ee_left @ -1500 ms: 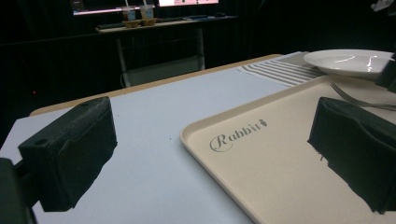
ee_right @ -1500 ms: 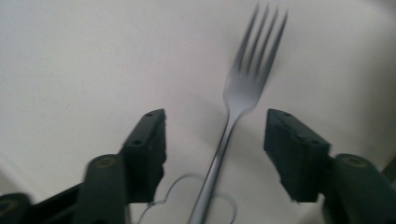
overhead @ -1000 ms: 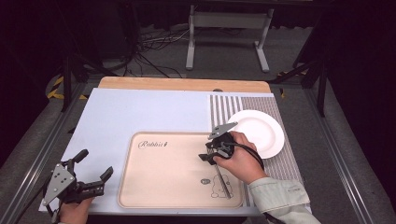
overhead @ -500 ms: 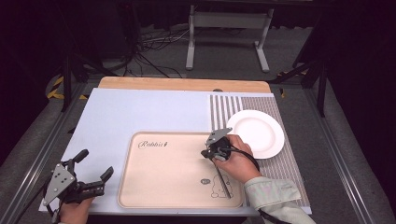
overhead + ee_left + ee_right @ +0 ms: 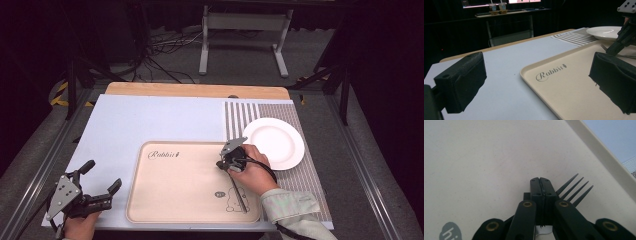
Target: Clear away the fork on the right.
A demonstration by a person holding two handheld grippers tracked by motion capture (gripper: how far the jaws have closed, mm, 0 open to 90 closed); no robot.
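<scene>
At the table's near left corner the left gripper (image 5: 100, 185) rests low on the pale blue mat (image 5: 150, 125), held by the person's left hand (image 5: 80, 226). Its jaws stand wide apart with nothing between them; in the left gripper view its two black pads (image 5: 461, 80) frame bare mat on one side and the tray's edge on the other.

The beige tray (image 5: 175, 200) lies at the middle of the near side, with the word "Rabbit" printed near its far left corner and a small rabbit drawing near its right end. A dark fork (image 5: 239, 192) lies on the tray's right part, its handle running toward the person across the drawing.

The right gripper (image 5: 226, 164) is down over the fork's far end, tilted toward the tray, in the person's right hand (image 5: 252, 170). Its jaws have just been closing; in the right gripper view the pads (image 5: 540, 188) are pressed together with no gap between them. The fork's four tines (image 5: 574, 188) stick out just beside them on the right, flat on the tray. Whether the pads pinch any part of the fork cannot be told.

Beyond the tray's right edge, a white plate (image 5: 275, 142) sits on a striped mat (image 5: 240, 115).
</scene>
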